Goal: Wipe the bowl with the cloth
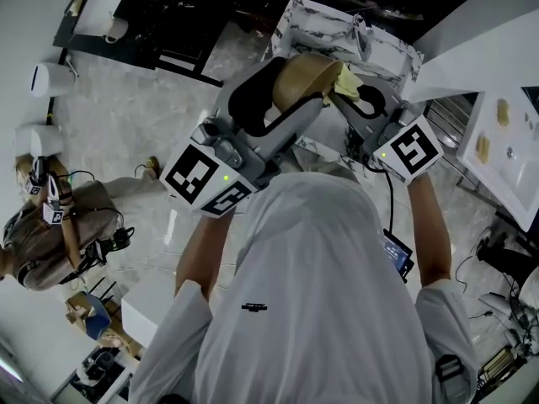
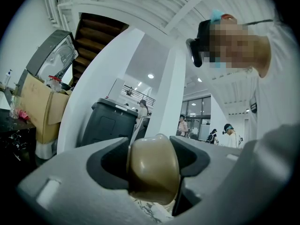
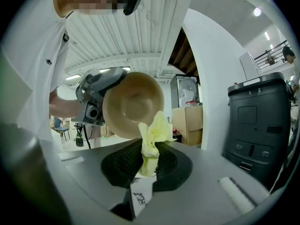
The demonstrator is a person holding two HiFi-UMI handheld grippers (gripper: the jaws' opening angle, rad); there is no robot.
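The left gripper (image 2: 152, 146) clamps the stiff, likely slippery bowl (image 3: 131, 102) by its rim, the right gripper (image 3: 147, 163) pinching the soft, limp cloth (image 3: 152, 135).

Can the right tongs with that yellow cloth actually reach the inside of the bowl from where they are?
Probably yes. The left tongs hold the bowl with its open side turned toward the right tongs. The cloth appears to touch its rim, and nothing stands between them.
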